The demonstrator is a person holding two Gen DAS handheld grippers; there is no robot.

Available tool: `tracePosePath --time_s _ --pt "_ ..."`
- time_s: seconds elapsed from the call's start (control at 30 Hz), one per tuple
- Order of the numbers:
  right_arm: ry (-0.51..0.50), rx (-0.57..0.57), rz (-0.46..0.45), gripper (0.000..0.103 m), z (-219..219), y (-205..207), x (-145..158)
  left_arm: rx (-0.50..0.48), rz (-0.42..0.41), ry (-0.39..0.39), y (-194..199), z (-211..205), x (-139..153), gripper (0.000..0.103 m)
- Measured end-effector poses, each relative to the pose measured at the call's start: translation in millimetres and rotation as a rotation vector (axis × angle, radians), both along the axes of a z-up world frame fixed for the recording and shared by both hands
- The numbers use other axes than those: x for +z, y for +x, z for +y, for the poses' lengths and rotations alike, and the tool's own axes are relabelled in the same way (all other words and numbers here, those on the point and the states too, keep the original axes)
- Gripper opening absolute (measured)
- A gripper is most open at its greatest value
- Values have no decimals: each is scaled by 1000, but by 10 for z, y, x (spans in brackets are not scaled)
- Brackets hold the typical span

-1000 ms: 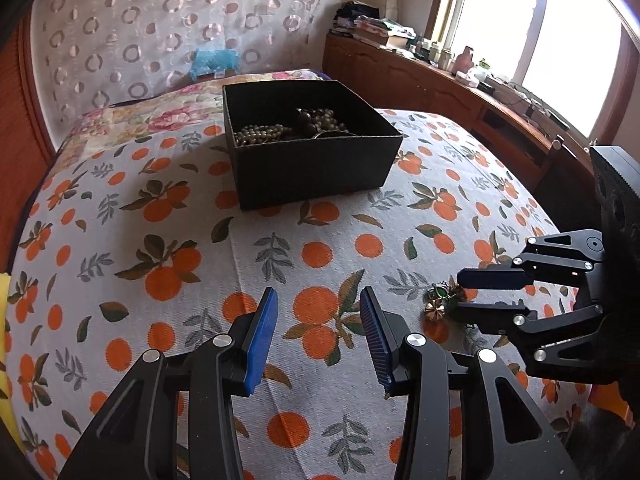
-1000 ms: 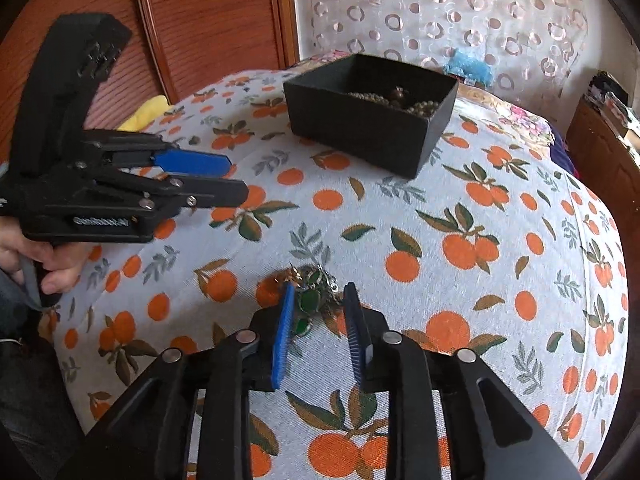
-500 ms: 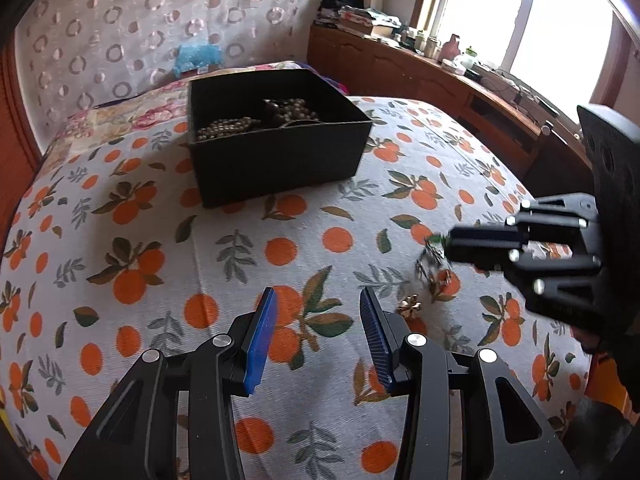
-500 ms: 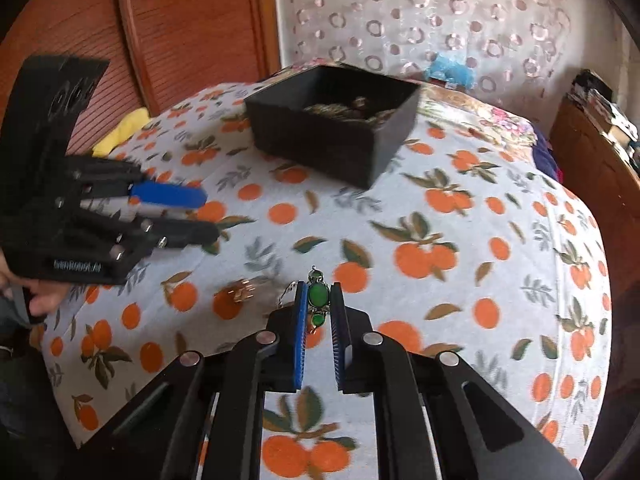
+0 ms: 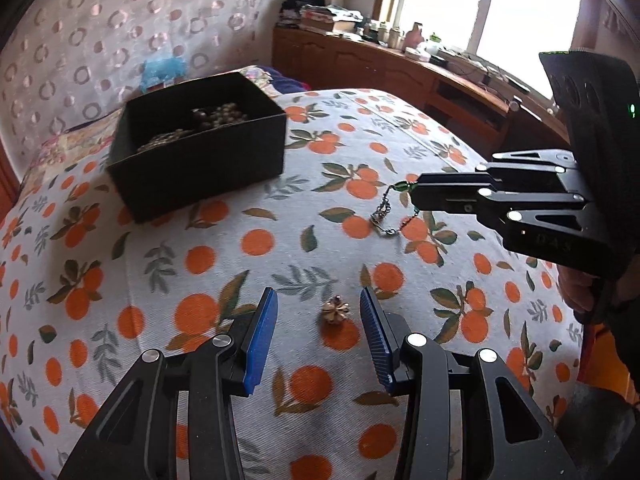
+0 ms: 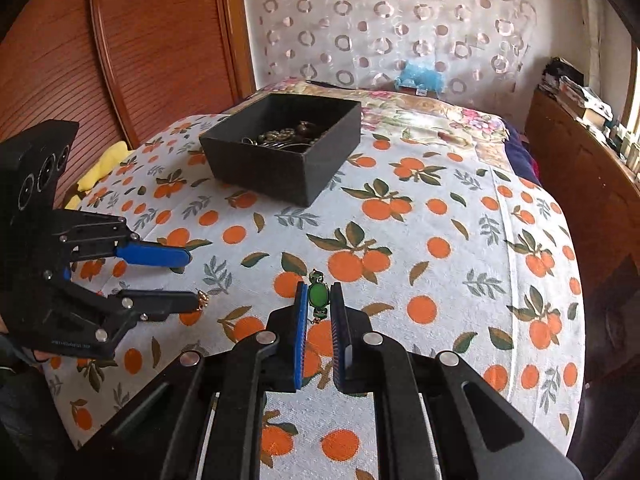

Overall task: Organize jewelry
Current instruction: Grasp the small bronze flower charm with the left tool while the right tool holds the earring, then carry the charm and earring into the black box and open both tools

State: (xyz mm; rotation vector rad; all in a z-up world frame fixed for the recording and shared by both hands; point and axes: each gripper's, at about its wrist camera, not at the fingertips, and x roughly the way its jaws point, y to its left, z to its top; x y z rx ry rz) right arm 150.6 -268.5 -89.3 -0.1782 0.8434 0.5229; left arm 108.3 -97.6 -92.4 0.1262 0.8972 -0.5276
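My right gripper point(image 6: 319, 298) is shut on a green-stone bracelet point(image 6: 318, 295), lifted off the orange-print bedspread point(image 6: 440, 216). In the left wrist view the right gripper point(image 5: 416, 196) holds that bracelet point(image 5: 384, 212) with its chain dangling down to the cloth. My left gripper point(image 5: 318, 312) stands open with a small gold flower-shaped piece point(image 5: 336, 310) lying on the cloth between its blue pads point(image 5: 262, 328). In the right wrist view the left gripper point(image 6: 188, 276) sits at the left, and the gold piece point(image 6: 203, 300) shows at its lower fingertip. The black box point(image 5: 200, 152) holds bead jewelry.
The black box point(image 6: 288, 152) stands toward the far end of the bed. A wooden headboard point(image 6: 140, 40) rises at the left, a wooden cabinet point(image 5: 400, 72) with clutter runs under the window. A yellow cloth point(image 6: 100, 168) lies at the bed's left edge.
The right gripper closed on the green bracelet and lifted it off the cloth. The left gripper moved over until the gold flower piece lies between its open fingers.
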Motion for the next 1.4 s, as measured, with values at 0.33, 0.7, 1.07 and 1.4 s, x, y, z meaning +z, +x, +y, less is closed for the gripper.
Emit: tracePosePath --time_s 0.33,0.7,1.07,1.4 --pt "14 -6 -1 13 -40 0 4 -15 -15 9 -18 -69 -48 14" --pt "47 22 -33 12 54 168 198 51 -40 -37 150 155 132 14" --pt "86 79 -110 13 320 559 592 124 -111 -49 532 388 483 14" --pt "112 127 -134 13 589 895 727 185 -149 -45 848 612 634 14"
